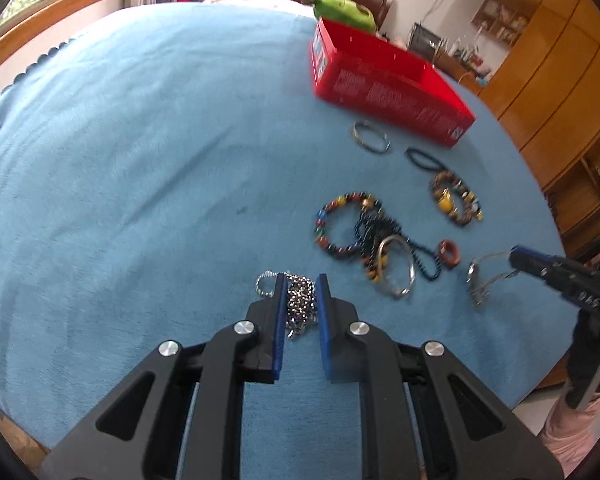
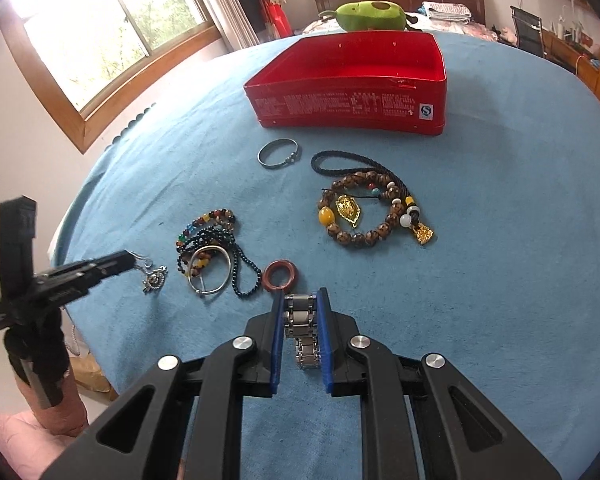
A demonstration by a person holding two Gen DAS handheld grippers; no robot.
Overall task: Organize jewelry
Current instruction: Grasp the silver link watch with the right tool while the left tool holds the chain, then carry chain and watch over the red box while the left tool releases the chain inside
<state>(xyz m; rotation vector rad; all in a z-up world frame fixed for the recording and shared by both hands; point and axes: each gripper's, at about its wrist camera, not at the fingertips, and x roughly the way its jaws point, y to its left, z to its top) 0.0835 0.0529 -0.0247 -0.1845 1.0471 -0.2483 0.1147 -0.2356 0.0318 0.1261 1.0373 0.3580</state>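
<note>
Left-wrist view: your left claw [image 1: 300, 294] pinches the beaded silver chain [image 1: 299, 305], the right claw [image 2: 300, 308] a steel link bracelet [image 2: 303, 334], both above the desk [image 2: 500, 280], presumably bound for the empty red box [image 2: 350, 116].

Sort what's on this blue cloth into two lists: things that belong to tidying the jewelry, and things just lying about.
Belongs to the job:
- red box
- silver chain in the left gripper
- steel link bracelet in the right gripper
- brown bead bracelet
- dark bangle
- red-brown ring
- beaded heap

Just lying about:
- green plush toy
- black chair
</note>
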